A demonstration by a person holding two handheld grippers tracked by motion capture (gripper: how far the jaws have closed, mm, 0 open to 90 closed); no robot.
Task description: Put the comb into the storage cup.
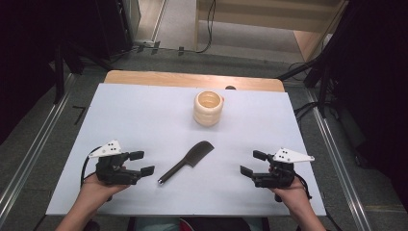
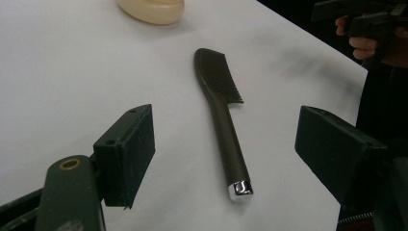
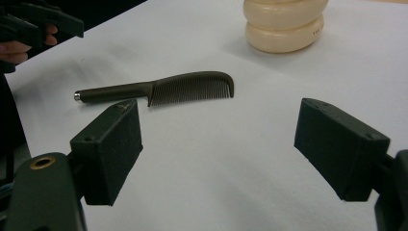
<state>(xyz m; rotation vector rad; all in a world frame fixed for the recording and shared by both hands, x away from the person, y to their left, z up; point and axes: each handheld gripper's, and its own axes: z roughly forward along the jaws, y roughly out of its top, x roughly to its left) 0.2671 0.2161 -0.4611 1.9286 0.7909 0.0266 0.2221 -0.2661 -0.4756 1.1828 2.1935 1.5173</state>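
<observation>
Dark brown plastic comb, one piece: lies flat on the white counter, near the middle, between the two grippers and touching neither. Handle with a small silver end cap points toward the person's left side; toothed head points away, toward the cup.

Cream ribbed cup: stands upright on the counter, farther back than the comb and well apart from it. Looks empty from above, as far as the high view tells.

Left gripper: held in the person's left hand, low over the counter, left of the comb's handle. Fingers wide apart, nothing between them. In the left gripper view the comb lies ahead between the two spread fingers.

Right gripper: held in the right hand, right of the comb and farther from it than the left one is. Fingers likewise spread, holding nothing. Its own view takes in the comb and cup ahead.

Progress, as judged: nothing started. Comb not yet gripped or lifted; cup untouched. Everything is left to do, most likely picking up the comb and perhaps standing it in the cup.
</observation>
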